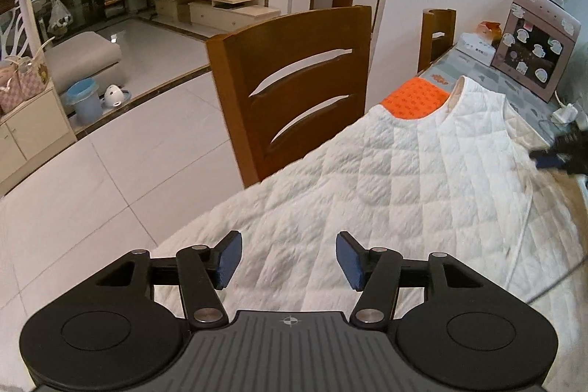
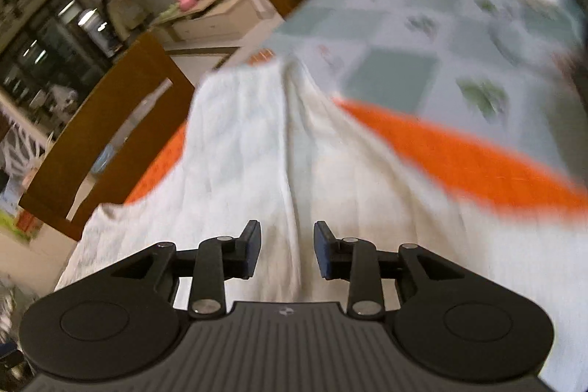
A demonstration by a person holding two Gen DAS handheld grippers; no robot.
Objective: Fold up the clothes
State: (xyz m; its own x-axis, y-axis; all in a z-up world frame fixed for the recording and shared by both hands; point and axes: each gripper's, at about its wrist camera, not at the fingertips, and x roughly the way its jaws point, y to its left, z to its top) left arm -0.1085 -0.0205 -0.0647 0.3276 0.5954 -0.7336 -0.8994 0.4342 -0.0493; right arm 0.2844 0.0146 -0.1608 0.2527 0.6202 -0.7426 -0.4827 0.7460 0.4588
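Both grippers, left (image 1: 289, 259) and right (image 2: 287, 250), spread, empty over white vest (image 1: 404, 171). Fold pending; next needs an edge pinch.

My left wrist camera looks steeply down along my left gripper (image 1: 289, 258), close over the white quilted garment (image 1: 386, 179), facing the wooden chair (image 1: 294, 79) and the room beyond. My right wrist camera, blurred, looks down along my right gripper (image 2: 287, 250), equally close over the same garment, toward the checked tablecloth (image 2: 422, 35). Both views share garment, chair and table.
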